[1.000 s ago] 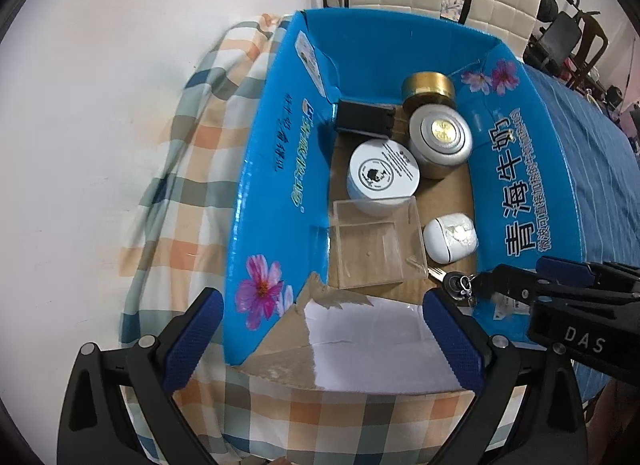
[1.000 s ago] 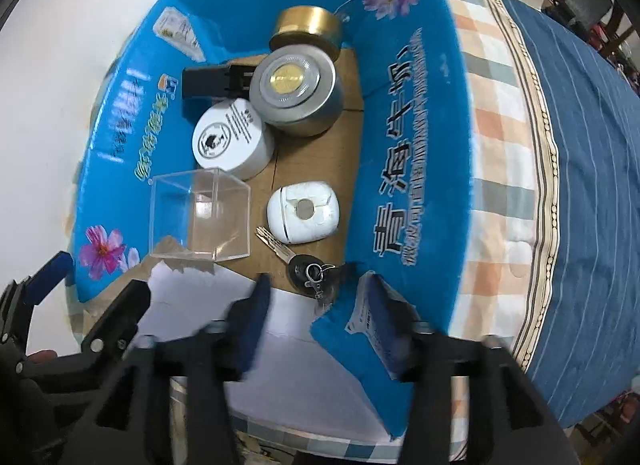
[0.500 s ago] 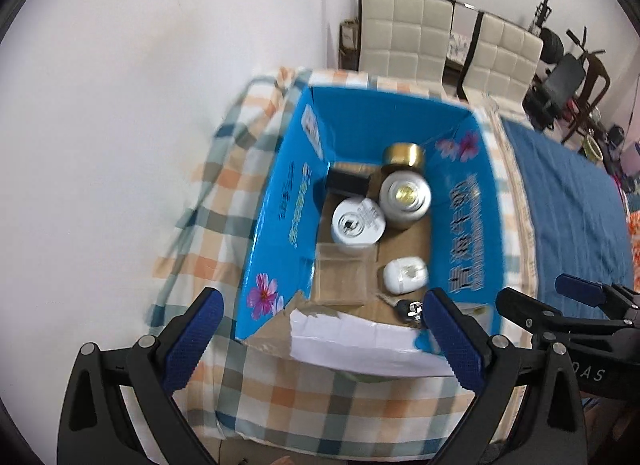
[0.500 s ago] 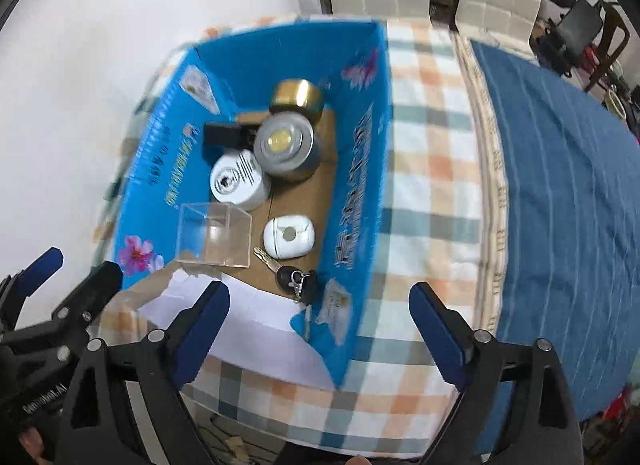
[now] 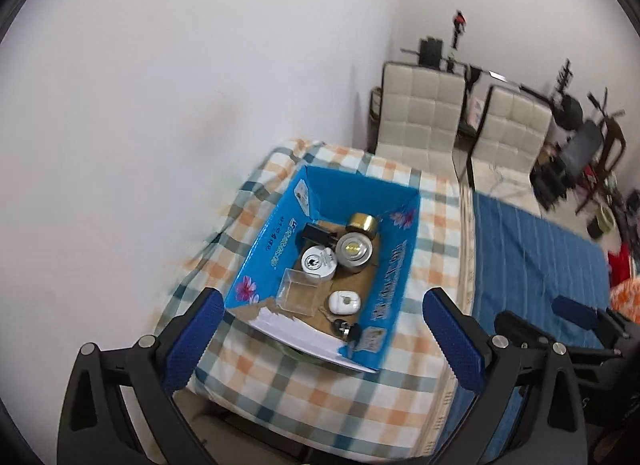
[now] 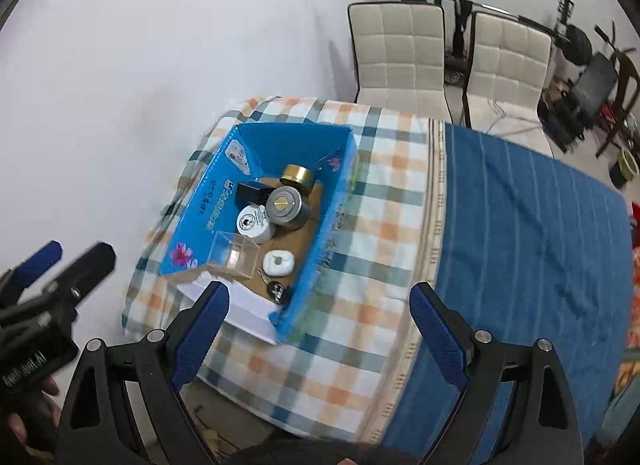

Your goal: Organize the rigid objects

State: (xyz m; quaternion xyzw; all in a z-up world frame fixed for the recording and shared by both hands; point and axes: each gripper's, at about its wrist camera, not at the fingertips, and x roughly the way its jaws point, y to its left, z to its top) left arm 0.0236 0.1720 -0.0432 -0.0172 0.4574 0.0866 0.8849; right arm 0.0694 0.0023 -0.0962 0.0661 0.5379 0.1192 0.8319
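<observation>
The blue box (image 6: 208, 221) sits on the checked cloth near the desk's (image 6: 360, 265) corner by the wall, holding tins, a clear case and keys (image 6: 276, 289). Your left gripper (image 5: 320, 329) and right gripper (image 6: 316, 317) both hang wide and empty above it. A careless descent could clip the torn front flap and shove the box off the edge.

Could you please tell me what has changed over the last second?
Both hand-held grippers, left and right, pulled back and up from the blue box; the right one released the keys into it. The box's other contents stayed put.
</observation>
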